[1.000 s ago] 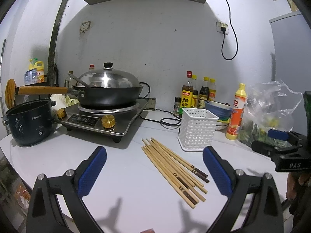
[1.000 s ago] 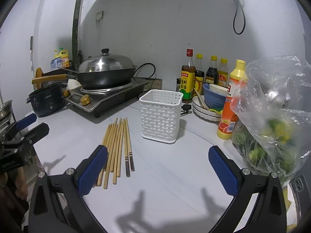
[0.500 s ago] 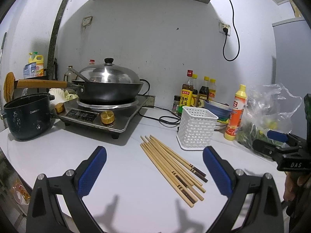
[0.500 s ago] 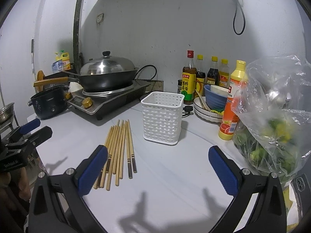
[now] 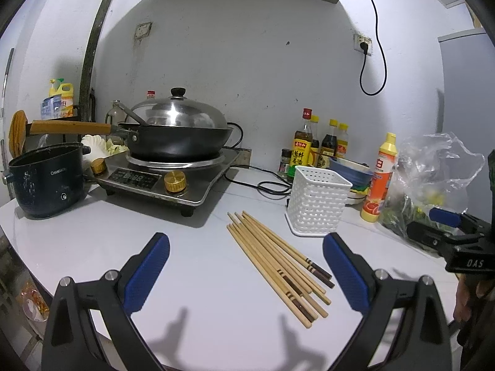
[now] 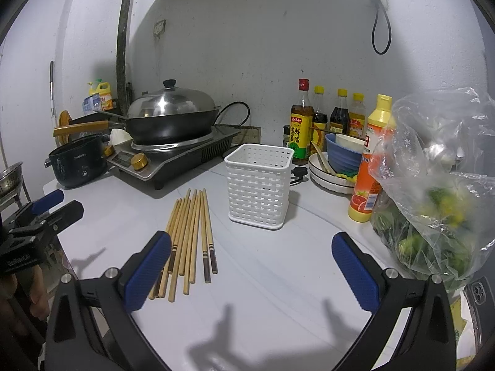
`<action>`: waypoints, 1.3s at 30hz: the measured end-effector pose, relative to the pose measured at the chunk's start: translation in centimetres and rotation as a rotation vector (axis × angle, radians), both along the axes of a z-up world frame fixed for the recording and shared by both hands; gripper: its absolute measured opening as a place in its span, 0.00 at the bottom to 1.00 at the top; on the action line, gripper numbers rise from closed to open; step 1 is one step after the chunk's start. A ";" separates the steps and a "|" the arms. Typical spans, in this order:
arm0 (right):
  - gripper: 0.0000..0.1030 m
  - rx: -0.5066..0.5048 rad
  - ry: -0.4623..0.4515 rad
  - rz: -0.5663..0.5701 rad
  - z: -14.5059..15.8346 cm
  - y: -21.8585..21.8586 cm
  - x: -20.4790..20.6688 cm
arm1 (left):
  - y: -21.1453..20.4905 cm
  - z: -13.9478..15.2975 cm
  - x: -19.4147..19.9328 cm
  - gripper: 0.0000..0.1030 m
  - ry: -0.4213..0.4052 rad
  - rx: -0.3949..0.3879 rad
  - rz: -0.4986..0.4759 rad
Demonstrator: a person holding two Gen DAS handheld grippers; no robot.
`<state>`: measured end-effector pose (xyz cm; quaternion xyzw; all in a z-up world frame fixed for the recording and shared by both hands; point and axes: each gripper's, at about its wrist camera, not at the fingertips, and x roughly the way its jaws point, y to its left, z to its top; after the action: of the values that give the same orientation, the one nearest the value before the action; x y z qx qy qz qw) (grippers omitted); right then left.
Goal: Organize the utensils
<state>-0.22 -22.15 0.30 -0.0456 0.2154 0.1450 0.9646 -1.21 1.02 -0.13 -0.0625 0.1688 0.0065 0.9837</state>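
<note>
Pale wood: a loose bundle of chopsticks (image 5: pixel 277 262) lies flat on the white table (image 5: pixel 191 278), dark-banded ends toward the near edge, tips pointing off to 11 o'clock in the left wrist view. White slotted plastic holder (image 5: pixel 317 205) stands upright just beyond them at about 1 o'clock, near but not touching; nothing seen inside from either camera.

Left tongs (image 5: pixel 246 273) hang above the table, blue pads spread wide, gripping nothing; the chopsticks sit between the pads in its view. Right tongs (image 6: pixel 251 270) likewise wide apart and empty, over bare table, the chopsticks' banded ends (image 6: pixel 188 244) partly behind its left pad at 9 o'clock, holder (image 6: pixel 259 185) at 12.

Behind: lidded wok (image 5: pixel 176 134) on an induction cooker (image 5: pixel 167 181) at 10–11 o'clock, dark electric pot (image 5: pixel 46 179) at 9. Sauce bottles (image 6: pixel 324 120) along the wall, stacked bowls (image 6: pixel 335 160), a yellow-capped squeeze bottle (image 6: pixel 369 167), a clear bag of greens (image 6: pixel 433 191) at 3 o'clock.
</note>
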 end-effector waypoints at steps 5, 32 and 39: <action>1.00 0.000 0.000 -0.001 0.0 0.0 0.1 | 0.1 0.0 0.0 0.96 -0.003 0.000 0.000; 1.00 0.003 0.011 0.002 -0.2 0.2 0.5 | 0.7 -0.2 0.3 0.96 0.002 -0.008 0.009; 1.00 -0.043 0.047 0.007 -0.9 1.0 2.1 | 1.7 -1.2 1.3 0.96 0.026 -0.026 0.027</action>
<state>1.89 -21.12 -0.64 -0.0640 0.2407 0.1447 0.9576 0.14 2.75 -1.29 -0.0772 0.1809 0.0186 0.9803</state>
